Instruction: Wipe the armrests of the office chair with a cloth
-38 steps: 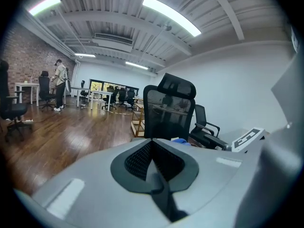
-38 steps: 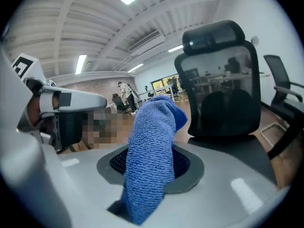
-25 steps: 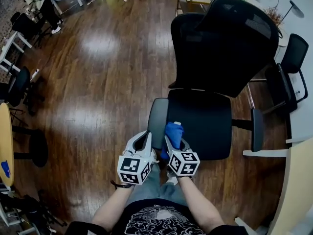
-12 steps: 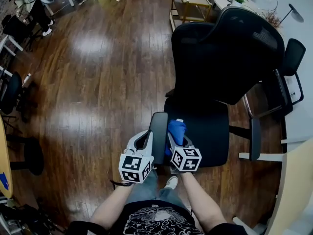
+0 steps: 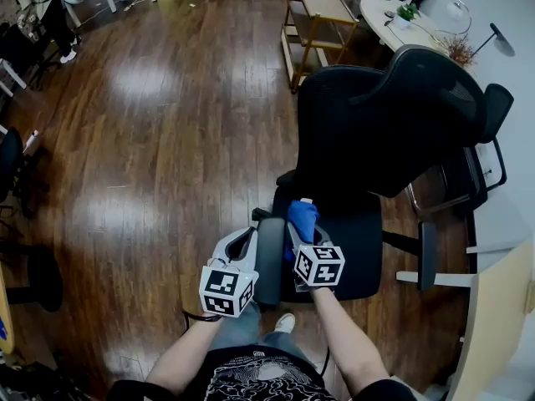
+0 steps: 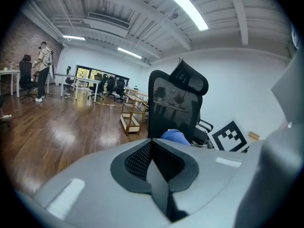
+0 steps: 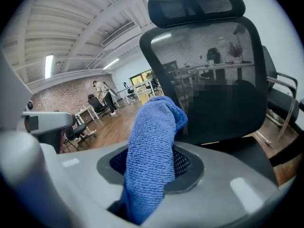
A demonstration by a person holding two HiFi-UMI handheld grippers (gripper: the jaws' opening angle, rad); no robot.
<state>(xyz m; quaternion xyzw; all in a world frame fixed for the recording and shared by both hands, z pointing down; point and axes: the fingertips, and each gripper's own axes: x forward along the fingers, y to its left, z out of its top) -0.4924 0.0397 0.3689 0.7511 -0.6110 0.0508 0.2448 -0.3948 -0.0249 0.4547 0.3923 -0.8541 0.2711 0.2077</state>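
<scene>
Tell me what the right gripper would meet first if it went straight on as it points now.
Probably the chair's mesh backrest, with the blue cloth in the right gripper touching first; the seat lies lower. Depth unclear.

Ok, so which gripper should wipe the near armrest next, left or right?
Right. The right gripper is shut on the blue cloth and sits right beside the near armrest. The left gripper is shut with nothing between its jaws.

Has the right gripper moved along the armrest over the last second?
Yes. Against the armrest, the right gripper, holding the blue cloth, advanced from its near end to its backrest end.
</scene>
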